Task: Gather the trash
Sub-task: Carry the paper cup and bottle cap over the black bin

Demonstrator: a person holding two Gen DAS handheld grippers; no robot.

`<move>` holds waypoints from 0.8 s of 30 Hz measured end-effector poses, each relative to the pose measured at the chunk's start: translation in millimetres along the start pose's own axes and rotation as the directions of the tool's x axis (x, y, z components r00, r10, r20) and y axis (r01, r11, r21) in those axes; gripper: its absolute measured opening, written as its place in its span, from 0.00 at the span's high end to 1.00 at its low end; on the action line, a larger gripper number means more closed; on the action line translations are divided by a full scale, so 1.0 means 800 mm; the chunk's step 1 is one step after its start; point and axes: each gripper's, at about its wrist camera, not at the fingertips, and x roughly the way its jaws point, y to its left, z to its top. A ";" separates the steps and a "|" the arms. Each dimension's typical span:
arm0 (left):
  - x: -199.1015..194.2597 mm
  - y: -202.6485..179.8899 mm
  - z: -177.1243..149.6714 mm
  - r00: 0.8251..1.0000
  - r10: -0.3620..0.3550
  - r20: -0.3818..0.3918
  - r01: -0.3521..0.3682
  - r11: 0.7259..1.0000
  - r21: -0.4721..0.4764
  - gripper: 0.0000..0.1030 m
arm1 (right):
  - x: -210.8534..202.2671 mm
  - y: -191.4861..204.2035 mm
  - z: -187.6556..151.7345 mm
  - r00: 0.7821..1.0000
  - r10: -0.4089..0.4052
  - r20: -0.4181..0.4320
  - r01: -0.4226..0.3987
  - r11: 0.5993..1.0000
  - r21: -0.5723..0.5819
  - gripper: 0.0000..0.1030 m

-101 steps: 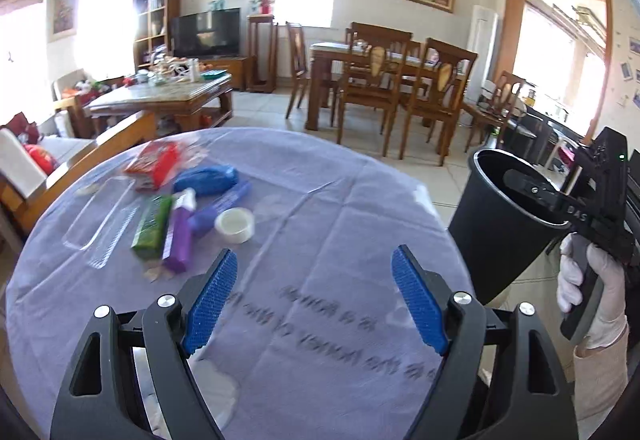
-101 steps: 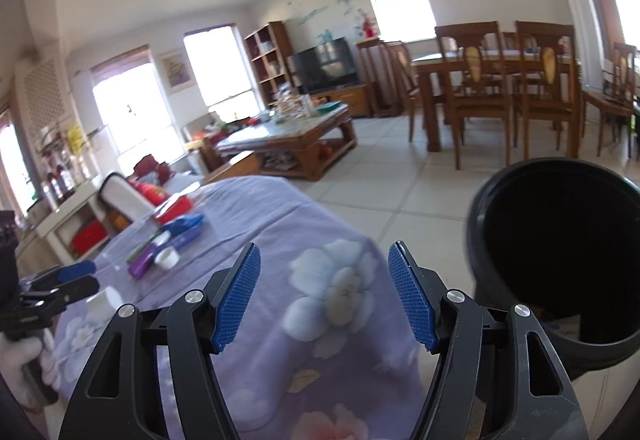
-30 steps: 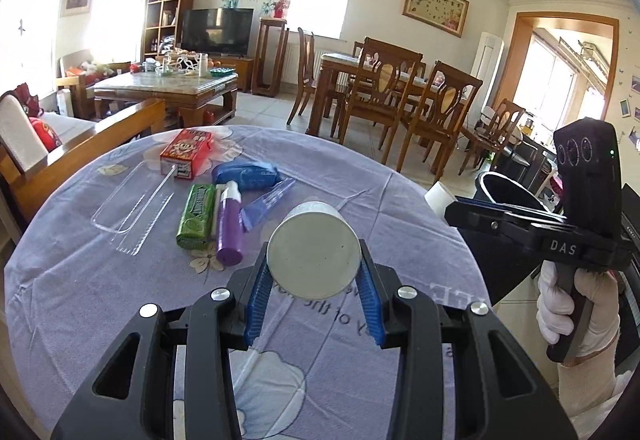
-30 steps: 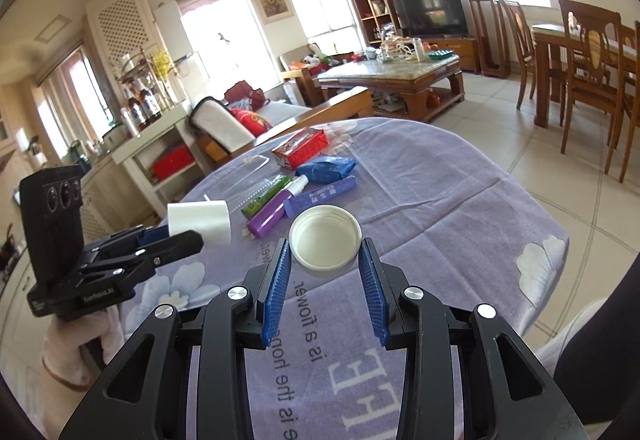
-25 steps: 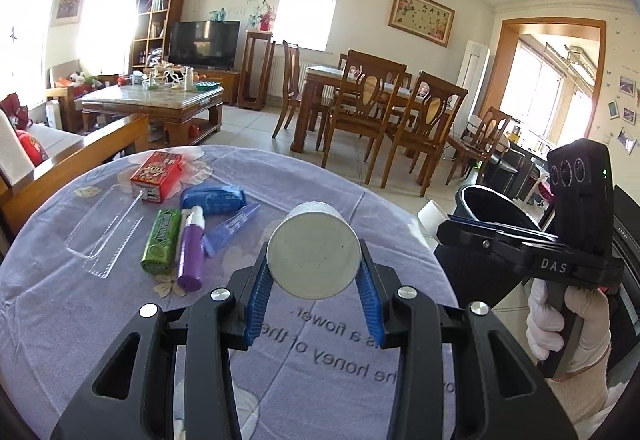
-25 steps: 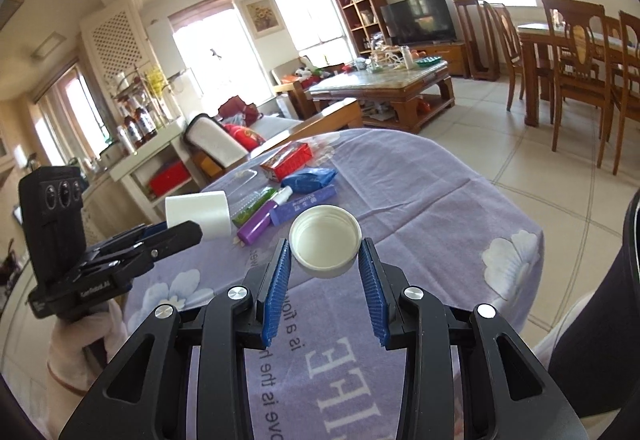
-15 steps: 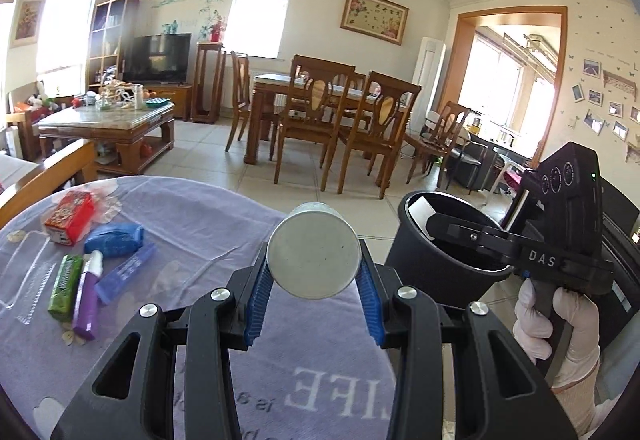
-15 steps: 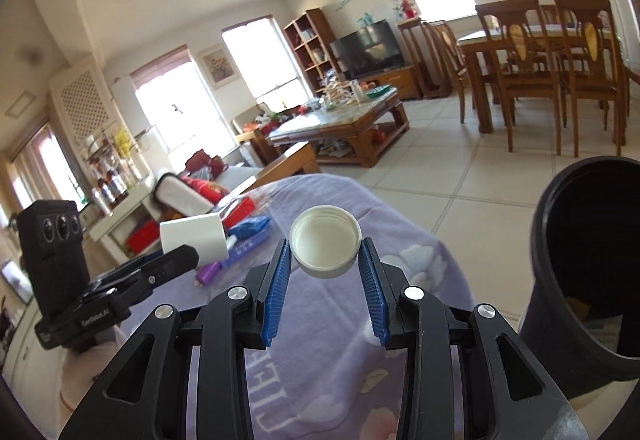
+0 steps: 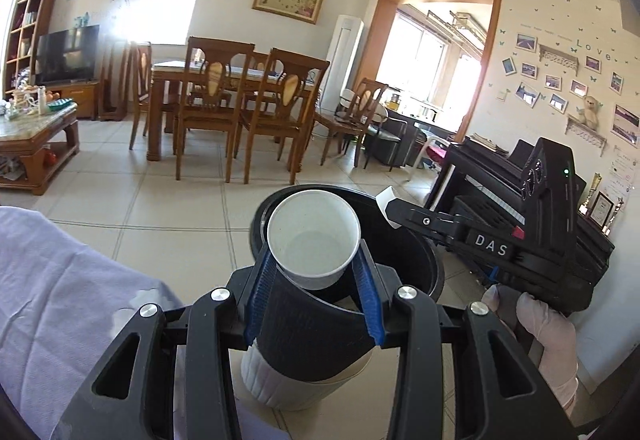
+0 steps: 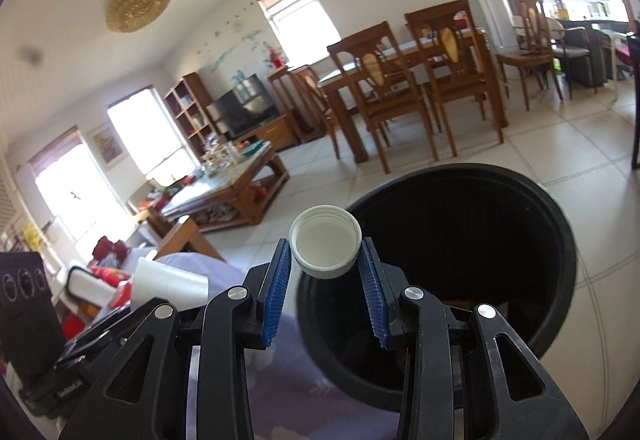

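My left gripper (image 9: 314,276) is shut on a white paper cup (image 9: 313,238), its open mouth facing the camera, held over the mouth of the black trash bin (image 9: 420,260). My right gripper (image 10: 324,276) is shut on a white plastic lid (image 10: 325,246) and holds it at the near left rim of the same bin (image 10: 520,240). The right gripper also shows in the left wrist view (image 9: 394,206), at the bin's right rim. The left gripper with the cup (image 10: 168,286) shows at the lower left of the right wrist view.
The purple-clothed table (image 9: 60,300) lies left of the bin. A wooden dining table with chairs (image 9: 224,96) and a coffee table (image 9: 32,136) stand further back on the tiled floor. A black piano (image 9: 492,176) is at the right.
Both grippers swung from the table to the bin with their loads. The cup has turned, so its open mouth now faces the left camera instead of its base.
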 end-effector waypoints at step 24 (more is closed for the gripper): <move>0.152 -0.031 -0.034 0.974 -0.025 -0.225 0.033 0.999 0.029 0.61 | 0.044 -0.087 -0.022 0.954 -0.285 -0.090 0.288 0.958 0.017 0.65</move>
